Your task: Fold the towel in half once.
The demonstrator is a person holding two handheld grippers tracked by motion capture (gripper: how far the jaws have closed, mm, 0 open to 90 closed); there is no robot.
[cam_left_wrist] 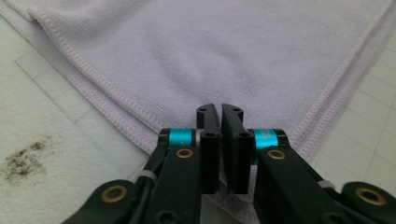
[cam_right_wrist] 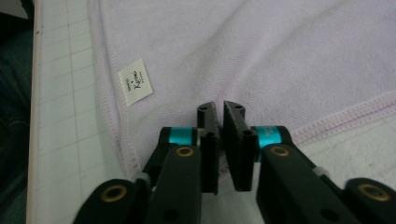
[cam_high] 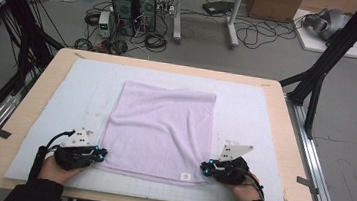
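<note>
At the near edge of the surface (cam_high: 34, 115), the left gripper (cam_high: 101, 154) and right gripper (cam_high: 204, 168) each pinch a near corner of the towel (cam_high: 161, 129), jaws drawn together on the cloth's hem. The lilac towel lies spread flat on the white mat (cam_high: 246, 107) at the middle of the surface, its label (cam_right_wrist: 135, 87) by the near right corner. Both corners look secured; lifting and folding toward the far edge appear still to come.
</note>
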